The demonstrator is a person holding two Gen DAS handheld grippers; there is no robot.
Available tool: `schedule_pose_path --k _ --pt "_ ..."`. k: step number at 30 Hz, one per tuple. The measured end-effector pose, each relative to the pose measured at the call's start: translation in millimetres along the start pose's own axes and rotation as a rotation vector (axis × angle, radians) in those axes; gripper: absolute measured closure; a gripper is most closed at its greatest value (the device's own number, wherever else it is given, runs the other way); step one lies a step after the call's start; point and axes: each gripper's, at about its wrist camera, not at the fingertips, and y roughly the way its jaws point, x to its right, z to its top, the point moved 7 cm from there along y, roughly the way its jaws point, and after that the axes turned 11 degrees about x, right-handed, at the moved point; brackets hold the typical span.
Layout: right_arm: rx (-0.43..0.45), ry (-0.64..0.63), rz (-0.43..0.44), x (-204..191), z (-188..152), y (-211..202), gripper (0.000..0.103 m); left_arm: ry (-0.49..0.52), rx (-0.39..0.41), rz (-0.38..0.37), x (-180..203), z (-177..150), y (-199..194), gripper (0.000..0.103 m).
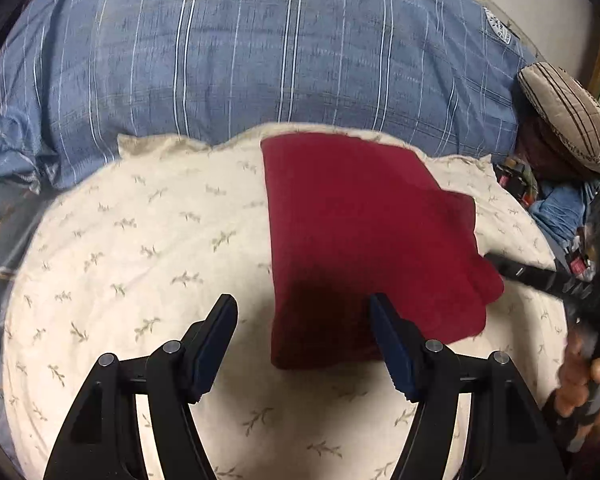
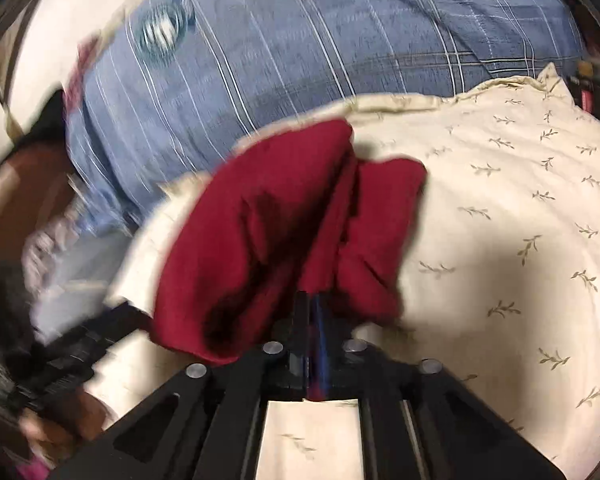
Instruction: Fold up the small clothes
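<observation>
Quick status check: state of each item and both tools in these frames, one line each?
Red cloth: partly folded on the pillow, near corner lifted and bunched.
Left tool: open, holding nothing, above the cloth's near edge.
Right tool: shut on the red cloth's edge.
Cream pillow: lying flat under the cloth.
Blue striped bedding: spread out behind the pillow, rumpled at one end.

Dark red cloth (image 1: 364, 240), partly folded, on pillow

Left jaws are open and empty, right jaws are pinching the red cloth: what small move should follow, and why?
Probably the right gripper should carry its pinched edge of the red cloth across and lay it flat. The cloth bunches in ridges at its jaws, while the left gripper hangs open over the cream pillow.
</observation>
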Motion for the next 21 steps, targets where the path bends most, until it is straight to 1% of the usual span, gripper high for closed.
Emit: schedule_pose_path --k 1,2,3,4,6,7,8,9,10,11,12,14,15,17,18,19,20,21 --pt "0.019 0.004 0.012 -2.0 7.6 -0.4 0.069 0.005 0.003 0.006 -0.1 -1.8 0.6 0.036" --pt "0.029 0.011 0.021 -2.7 13.7 0.8 0.050 0.010 0.005 0.008 2.6 -0.2 2.6 0.036" --pt "0.037 0.029 0.029 -4.8 20.2 6.5 0.048 0.011 0.003 0.003 4.2 -1.5 4.2 0.036" --pt "0.029 0.048 0.044 -7.6 24.4 15.5 0.048 0.013 -0.001 0.000 6.5 -0.8 7.6 0.035" --pt "-0.017 0.067 0.065 -10.5 26.9 38.0 0.048 0.021 -0.009 0.004 10.6 -0.5 16.3 0.035" --pt "-0.046 0.074 0.056 -11.3 24.9 52.0 0.048 0.027 -0.016 0.004 11.5 -0.8 21.5 0.035" --pt "-0.077 0.101 0.026 -5.8 20.9 68.0 0.051 0.033 -0.034 0.006 12.9 -2.1 29.1 0.035" --pt "-0.092 0.131 0.022 -1.2 17.3 73.8 0.063 0.034 -0.056 0.008 13.9 -5.3 34.7 0.035" --pt "-0.088 0.166 0.039 3.7 14.6 74.6 0.074 0.028 -0.070 0.001 14.1 -8.1 38.1 0.035" --pt "-0.060 0.177 0.047 7.2 14.7 70.1 0.080 0.022 -0.074 -0.009 13.5 -9.6 38.9 0.035" --pt "-0.028 0.160 0.048 7.6 14.9 59.3 0.083 0.019 -0.074 -0.014 12.6 -8.6 38.0 0.035" --pt "0.015 0.098 0.021 2.4 12.1 35.3 0.084 0.017 -0.066 -0.016 9.6 -8.3 33.3 0.035" --pt "0.042 0.031 -0.013 -0.9 10.0 21.3 0.085 0.017 -0.044 -0.015 7.9 -5.3 29.9 0.035" --pt "0.054 -0.058 -0.084 -2.0 6.8 17.4 0.085 0.002 -0.015 -0.012 6.0 1.1 29.4 0.035" --pt "0.036 -0.067 -0.094 -1.9 4.4 24.4 0.085 -0.016 -0.009 -0.013 7.3 5.4 32.7 0.035" --pt "0.018 -0.057 -0.086 0.5 3.3 28.6 0.084 -0.021 -0.013 -0.012 9.2 5.5 33.7 0.035" --pt "0.001 -0.038 -0.072 1.2 2.6 33.0 0.078 -0.021 -0.018 -0.013 11.8 6.4 37.2 0.035" --pt "-0.008 -0.025 -0.071 1.6 4.4 33.2 0.076 -0.009 -0.019 -0.008 14.7 6.3 40.2 0.035"
